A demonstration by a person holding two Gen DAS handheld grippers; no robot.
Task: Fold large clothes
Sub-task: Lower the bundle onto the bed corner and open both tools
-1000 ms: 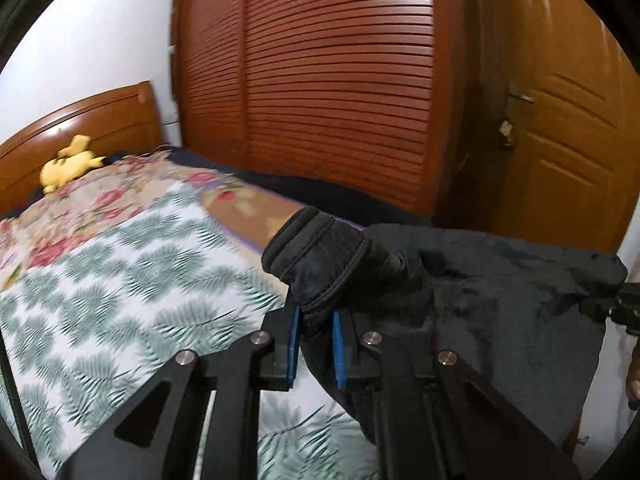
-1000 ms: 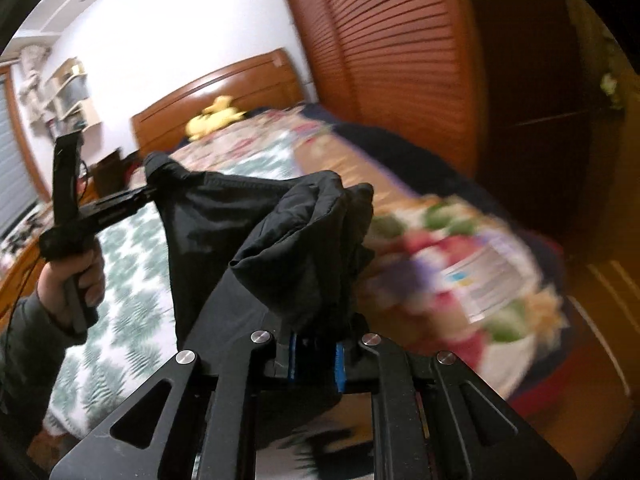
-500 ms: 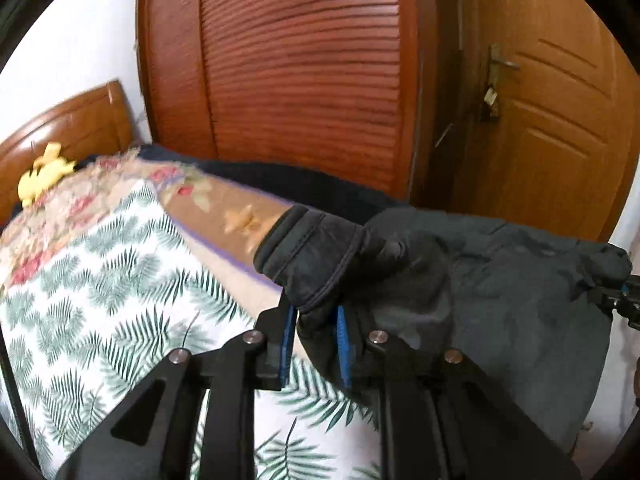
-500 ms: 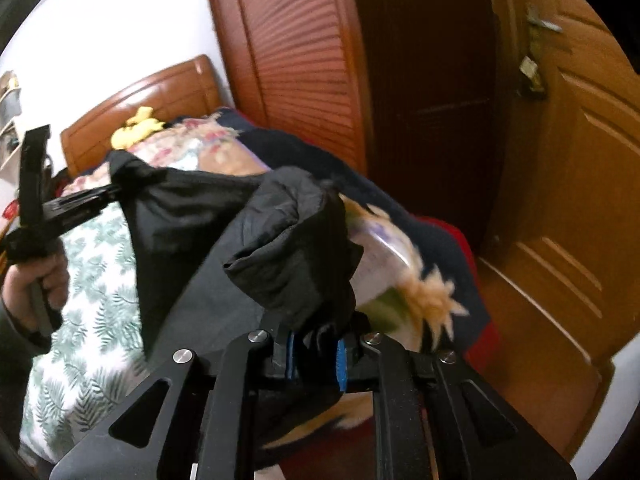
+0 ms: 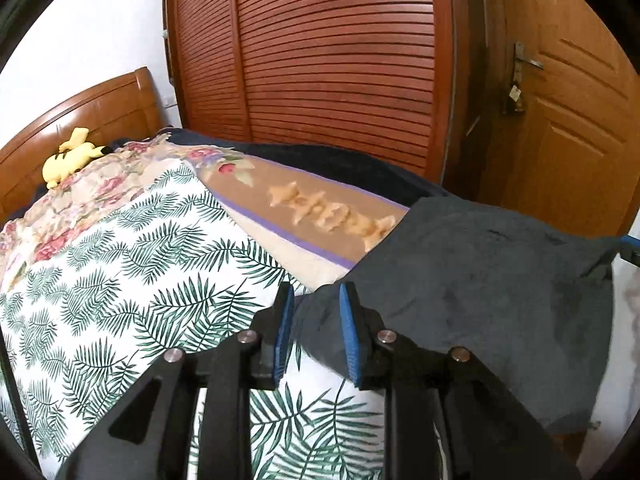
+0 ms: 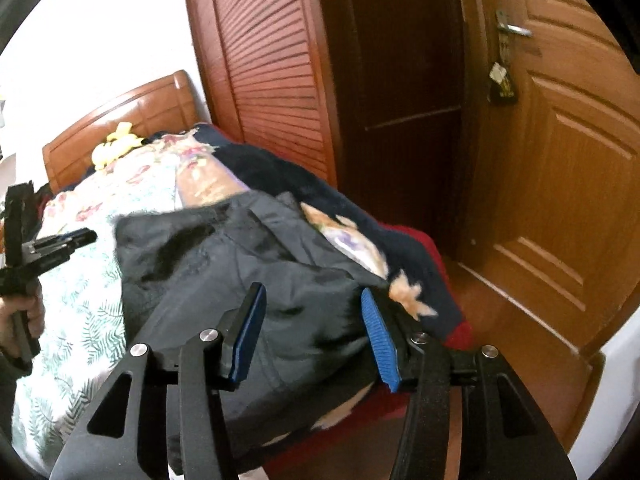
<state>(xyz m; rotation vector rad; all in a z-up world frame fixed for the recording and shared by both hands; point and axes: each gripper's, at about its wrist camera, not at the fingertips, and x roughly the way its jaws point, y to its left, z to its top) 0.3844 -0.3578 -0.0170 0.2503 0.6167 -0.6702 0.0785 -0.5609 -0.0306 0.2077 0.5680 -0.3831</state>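
Your left gripper (image 5: 316, 334) and right gripper (image 6: 312, 334) are both gaping, apparently gripping nothing; the dark garment (image 5: 492, 292) is lying lengthwise between them across the bed (image 5: 120, 264).

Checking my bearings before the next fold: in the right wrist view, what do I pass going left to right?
Left gripper → yellow plush → dark garment → louvred wardrobe → door handle.

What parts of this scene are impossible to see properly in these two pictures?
- Dark garment: its lower part is hidden behind the right gripper; its type is unclear.
- Yellow plush toy: blurred in the right wrist view.
- Right gripper's fingertip: cut off by the left view's edge.
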